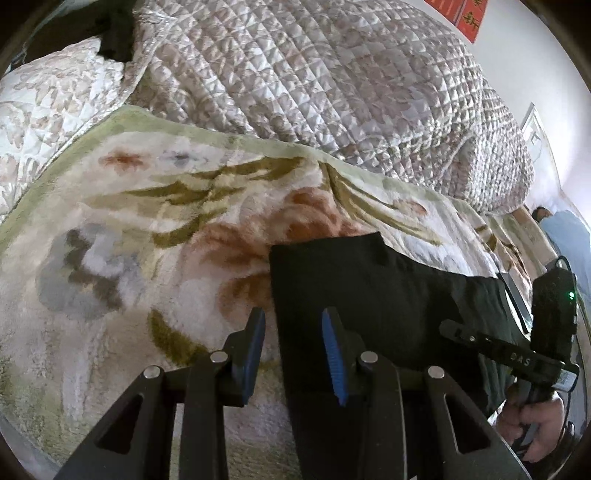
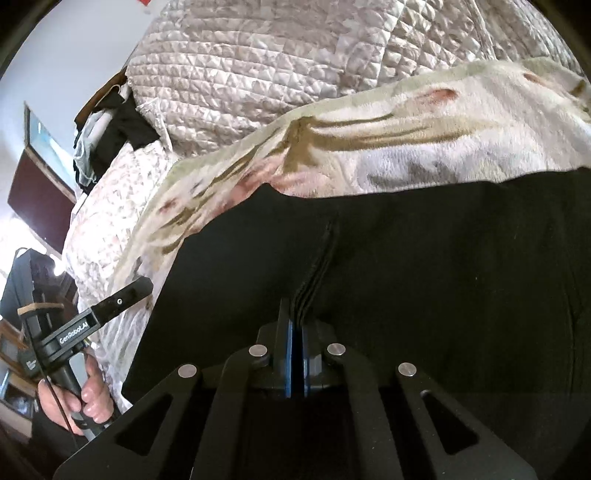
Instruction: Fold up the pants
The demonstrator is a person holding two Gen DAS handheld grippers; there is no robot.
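The black pants (image 1: 373, 288) lie on a floral fleece blanket (image 1: 147, 229). In the left wrist view my left gripper (image 1: 293, 325) is open, its blue-padded fingers straddling the pants' left edge without closing on it. In the right wrist view the pants (image 2: 424, 266) fill the lower frame. My right gripper (image 2: 297, 325) is shut on a raised fold of the black fabric, which stands up in pleats between the blue pads. The right gripper's body also shows at the right of the left wrist view (image 1: 550, 317), and the left gripper's body shows at the left of the right wrist view (image 2: 110, 306).
A bulky quilted comforter (image 1: 332, 81) is piled behind the blanket. A patterned pillow (image 1: 48, 99) lies at far left. Dark clothes (image 2: 122, 122) and a framed picture (image 2: 44, 147) are beyond the bed's left side. Red paper (image 1: 465, 14) hangs on the wall.
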